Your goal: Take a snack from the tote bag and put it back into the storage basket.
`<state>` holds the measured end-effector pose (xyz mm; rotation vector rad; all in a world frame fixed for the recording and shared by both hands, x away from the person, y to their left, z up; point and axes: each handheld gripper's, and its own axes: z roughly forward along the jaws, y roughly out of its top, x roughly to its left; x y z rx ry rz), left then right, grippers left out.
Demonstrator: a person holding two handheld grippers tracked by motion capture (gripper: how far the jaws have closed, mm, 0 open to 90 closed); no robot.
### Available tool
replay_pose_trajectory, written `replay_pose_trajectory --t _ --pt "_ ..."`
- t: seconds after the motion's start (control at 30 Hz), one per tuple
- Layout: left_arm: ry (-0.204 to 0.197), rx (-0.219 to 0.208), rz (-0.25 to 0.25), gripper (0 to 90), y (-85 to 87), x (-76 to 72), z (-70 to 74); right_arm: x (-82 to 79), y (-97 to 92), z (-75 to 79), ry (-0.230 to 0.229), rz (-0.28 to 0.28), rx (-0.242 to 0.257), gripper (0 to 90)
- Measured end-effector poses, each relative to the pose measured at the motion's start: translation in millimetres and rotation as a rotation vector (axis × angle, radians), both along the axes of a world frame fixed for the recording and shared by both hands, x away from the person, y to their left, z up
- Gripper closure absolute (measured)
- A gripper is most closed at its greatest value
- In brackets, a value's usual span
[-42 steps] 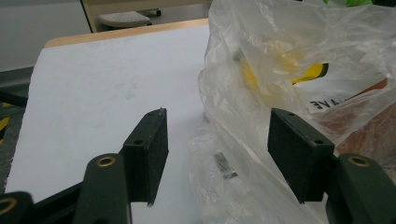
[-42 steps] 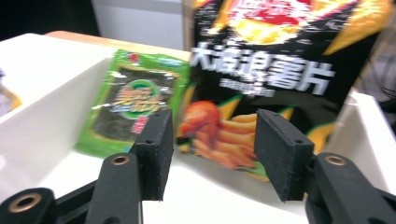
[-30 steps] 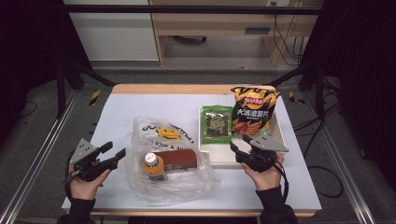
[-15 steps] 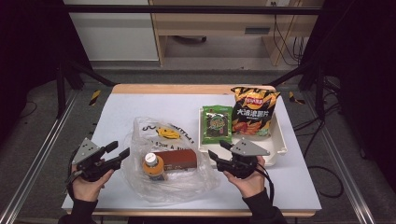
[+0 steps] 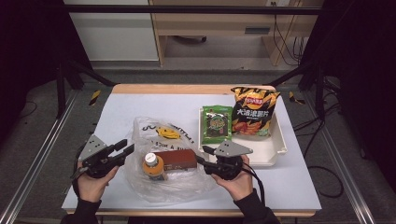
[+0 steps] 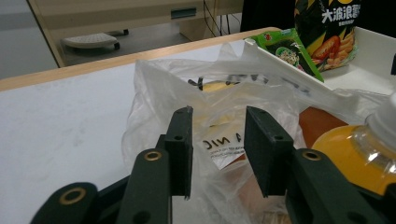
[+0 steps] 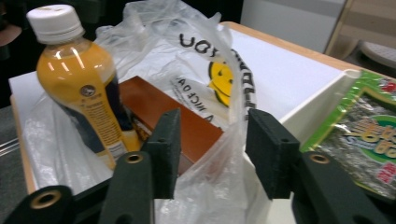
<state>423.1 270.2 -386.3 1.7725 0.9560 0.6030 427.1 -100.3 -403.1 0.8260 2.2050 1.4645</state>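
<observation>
A clear plastic bag (image 5: 163, 161) with a yellow smiley face and black lettering lies crumpled on the near middle of the white table (image 5: 140, 105), just left of a white tray (image 5: 275, 151). Inside it stands an orange drink bottle (image 5: 153, 165) with a white cap, and touching the bottle's right side lies a flat reddish-brown box (image 5: 175, 159).

The left gripper (image 5: 122, 150) sits at the bag's left edge, held in the person's left hand (image 5: 93, 179). Its jaws have just been closing and stand part-way apart. In the left gripper view the bag's film (image 6: 219, 121) bulges up between the two black pads, but I cannot tell whether they press on it yet.

The right gripper (image 5: 205, 158) has come in at the bag's right edge, between the box and the tray's near left corner, in the right hand (image 5: 236, 179). Its jaws too have just been closing. In the right gripper view a fold of the bag (image 7: 224, 140) runs between the pads, with the corner of the box (image 7: 187, 126) just behind it. A gap shows on either side of the film, so it is not pinched.

In the tray a green seaweed snack packet (image 5: 217, 125) leans beside a tall black-and-orange crisp bag (image 5: 253, 112), the two touching. Both stand well apart from the grippers.
</observation>
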Motion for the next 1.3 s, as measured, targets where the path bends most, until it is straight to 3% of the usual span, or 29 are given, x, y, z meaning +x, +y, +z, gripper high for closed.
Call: replay_pose_trajectory --t 0.17,0.4,0.57,0.7,0.83,1.03,1.3 --pt "0.001 0.012 -0.052 78.7 -13.3 4.1 8.3 0.8 8.8 -3.3 0.021 0.028 -0.014 72.5" --pt "-0.003 0.043 -0.115 87.6 -42.4 18.8 20.6 2.4 24.4 -9.1 0.054 0.067 -0.053 88.9" --pt "0.063 0.115 -0.150 90.0 -59.9 31.9 11.6 6.0 32.5 -11.8 0.065 0.063 -0.079 90.0" --pt "0.118 0.134 -0.137 90.0 -53.2 36.3 -5.8 11.9 35.6 -21.8 0.077 0.041 -0.138 90.0" --pt "0.155 0.144 -0.117 90.0 -41.8 38.5 -20.5 14.7 31.7 -29.1 0.089 0.019 -0.160 88.5" --pt "0.191 0.161 -0.085 90.0 -26.2 35.3 -37.7 15.9 26.8 -38.2 0.095 0.009 -0.188 84.5" --pt "0.203 0.170 -0.065 90.0 -16.6 33.8 -48.8 17.7 21.3 -45.6 0.095 -0.013 -0.203 79.0"
